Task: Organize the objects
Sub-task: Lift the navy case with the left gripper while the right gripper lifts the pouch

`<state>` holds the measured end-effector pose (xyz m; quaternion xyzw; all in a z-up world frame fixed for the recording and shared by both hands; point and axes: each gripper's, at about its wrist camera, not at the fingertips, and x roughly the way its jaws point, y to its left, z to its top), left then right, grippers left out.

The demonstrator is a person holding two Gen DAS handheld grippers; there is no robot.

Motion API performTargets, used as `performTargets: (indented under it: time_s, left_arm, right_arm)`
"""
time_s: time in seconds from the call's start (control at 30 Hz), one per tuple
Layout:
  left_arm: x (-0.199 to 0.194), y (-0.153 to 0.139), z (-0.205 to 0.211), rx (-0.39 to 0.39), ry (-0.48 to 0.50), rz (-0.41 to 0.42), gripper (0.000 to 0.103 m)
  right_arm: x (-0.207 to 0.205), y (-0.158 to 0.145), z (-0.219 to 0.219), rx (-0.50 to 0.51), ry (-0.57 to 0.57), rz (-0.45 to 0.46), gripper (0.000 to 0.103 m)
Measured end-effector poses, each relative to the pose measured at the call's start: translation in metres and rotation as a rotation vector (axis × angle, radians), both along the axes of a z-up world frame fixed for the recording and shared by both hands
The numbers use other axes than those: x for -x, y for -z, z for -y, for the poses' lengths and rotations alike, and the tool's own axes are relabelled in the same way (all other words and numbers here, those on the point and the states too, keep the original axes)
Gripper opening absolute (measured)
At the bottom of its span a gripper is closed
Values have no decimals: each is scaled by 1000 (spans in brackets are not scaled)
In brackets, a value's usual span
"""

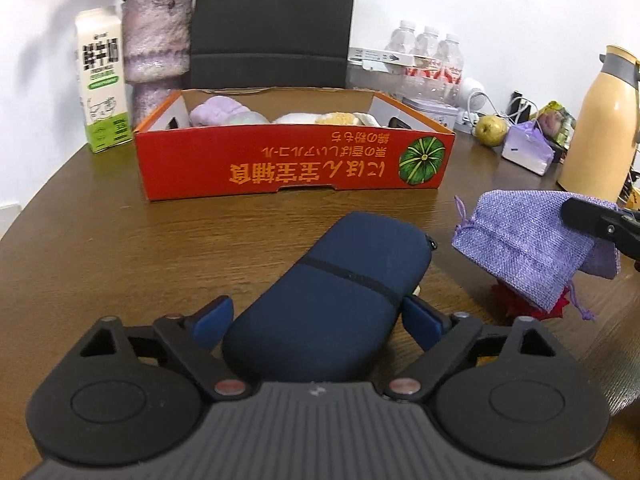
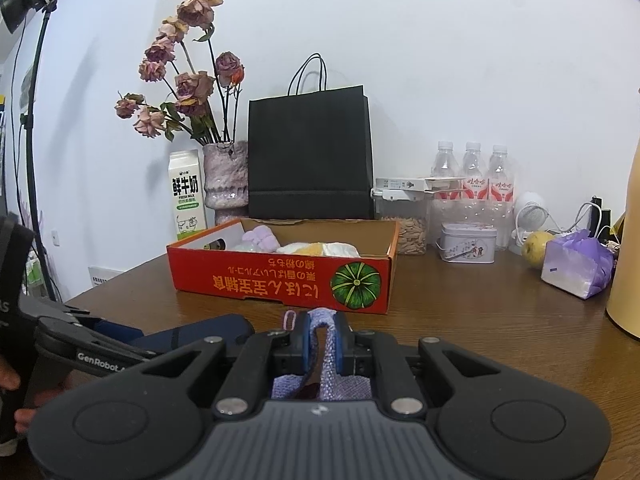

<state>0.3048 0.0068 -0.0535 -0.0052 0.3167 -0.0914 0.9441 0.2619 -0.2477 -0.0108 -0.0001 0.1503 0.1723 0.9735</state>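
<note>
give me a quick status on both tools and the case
Left tool open, straddling navy case on table. Right tool shut on purple pouch. Red box ahead, path clear.

Both views are evenly and fairly brightly lit by soft light from above and in front, with no hard glare. The white wall is washed slightly bluish and carries faint, blurred shadows of the dried flowers to their left. The wooden table shows a mild sheen, and the red box casts only a thin soft shadow at its base. Fisheye distortion bends the table edge and the lamp stand, and the frame corners fall to black. Things near the centre are sharp; detail softens a little toward the rims, and the closest gripper parts look slightly smeared.
</note>
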Motion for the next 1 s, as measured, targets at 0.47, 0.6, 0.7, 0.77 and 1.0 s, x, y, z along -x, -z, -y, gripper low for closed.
performTargets:
  time_s: [0.47,0.6,0.7,0.77,1.0]
  left_arm:
    - [37,0,17,-68,-145,21,91]
    - [36,-2,16,-69,-148,32,103]
    - [28,-3,12,-47,-123,16,103]
    - [19,-1,13,-56,-101,-5,103]
    - [1,8,9,-30,-48,-48,103]
  right_arm:
    - [8,-3,0,-3,-24,18,11]
    - [9,-4,0,-6,-31,19,11]
    - [9,-5,0,-8,-35,19,11]
    - [9,-4,0,-8,-36,17,11]
    - [7,-2,-1,-2,-38,7,11]
